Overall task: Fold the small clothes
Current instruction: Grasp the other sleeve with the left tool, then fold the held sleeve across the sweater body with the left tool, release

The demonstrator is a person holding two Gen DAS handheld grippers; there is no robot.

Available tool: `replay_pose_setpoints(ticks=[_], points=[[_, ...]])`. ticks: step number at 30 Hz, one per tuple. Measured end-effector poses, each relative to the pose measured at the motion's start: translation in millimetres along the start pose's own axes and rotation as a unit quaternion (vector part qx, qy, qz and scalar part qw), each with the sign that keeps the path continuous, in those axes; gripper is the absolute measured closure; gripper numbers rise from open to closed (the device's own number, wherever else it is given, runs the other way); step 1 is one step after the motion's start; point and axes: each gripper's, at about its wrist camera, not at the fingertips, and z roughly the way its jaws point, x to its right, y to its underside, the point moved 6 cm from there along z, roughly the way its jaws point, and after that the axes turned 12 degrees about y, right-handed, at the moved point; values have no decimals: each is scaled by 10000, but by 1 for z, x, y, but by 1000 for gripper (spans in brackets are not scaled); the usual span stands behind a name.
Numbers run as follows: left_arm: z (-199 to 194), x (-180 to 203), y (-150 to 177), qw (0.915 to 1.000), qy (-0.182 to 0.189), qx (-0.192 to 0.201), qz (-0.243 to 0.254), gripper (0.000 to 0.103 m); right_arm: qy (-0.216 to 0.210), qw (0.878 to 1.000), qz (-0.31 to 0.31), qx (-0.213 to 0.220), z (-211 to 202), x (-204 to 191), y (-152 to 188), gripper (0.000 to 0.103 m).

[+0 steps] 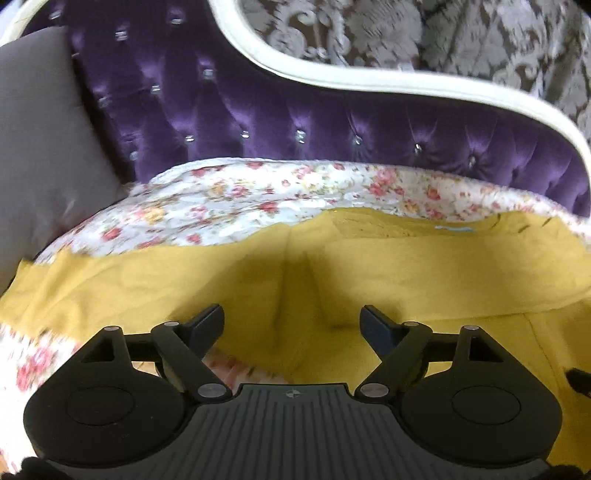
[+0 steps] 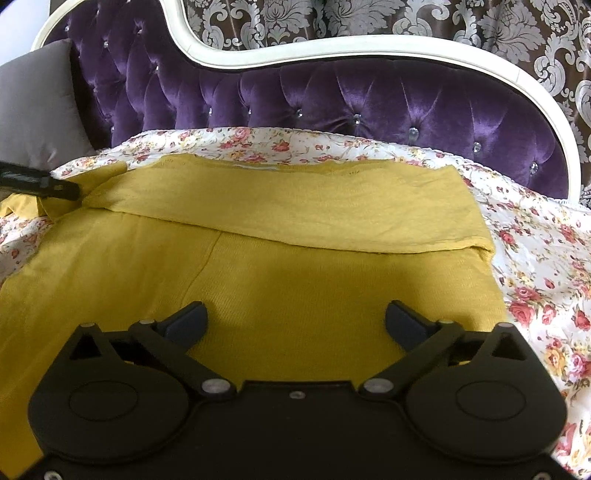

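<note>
A mustard-yellow knit garment [image 2: 258, 266] lies spread on a floral sheet [image 2: 535, 258], with its far part folded over as a band [image 2: 295, 206]. It also shows in the left wrist view [image 1: 406, 266], rumpled with a raised crease in the middle. My right gripper [image 2: 295, 317] is open and empty just above the garment's near part. My left gripper [image 1: 291, 321] is open and empty over the garment's left side. Its black tip [image 2: 40, 182] shows at the left edge of the right wrist view, at the garment's left corner.
The floral sheet [image 1: 229, 199] covers a couch with a purple tufted back [image 2: 369, 96] and a white curved frame [image 2: 369, 46]. A grey cushion [image 1: 40, 140] stands at the left. Patterned curtain [image 2: 406, 18] hangs behind.
</note>
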Motion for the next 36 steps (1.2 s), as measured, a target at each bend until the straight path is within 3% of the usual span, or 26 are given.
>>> replay_pose_setpoints(ticks=[5,7,13,21,26,27,29,30,31,36], points=[[-32,-39,13,9983,-203,254,-483,21,-9,10000,12,-19,0,0,-1,1],[-39,-61,14,9968,-369,308,-644,15,-11,10000,12,-29,0,1,-1,1],[-53,-139,10,9867,-906,470,-1262,13,21,10000,-15,-44,0,0,-1,1],[-27,-206,4,9714,-1067,454,-2071,12,20,10000,-13,-48,0,-1,-1,1],[-9,-220,-3,9690,-1146,499,-2130,14,24,10000,-16,-46,0,-1,-1,1],[-7,-222,-4,9700,-1183,496,-2067,18,25,10000,-16,-46,0,-1,-1,1],[-5,-223,-7,9706,-1448,444,-1871,55,22,10000,-14,-45,0,-1,-1,1],[-7,-223,-7,9709,-1587,393,-1749,84,22,10000,-13,-44,0,-2,-1,1],[-6,-223,-9,9729,-1574,341,-1660,93,19,10000,-9,-43,0,-2,-1,1],[-25,-206,-27,9742,-1291,736,-1700,94,18,10000,-4,-34,1,-1,-1,1]])
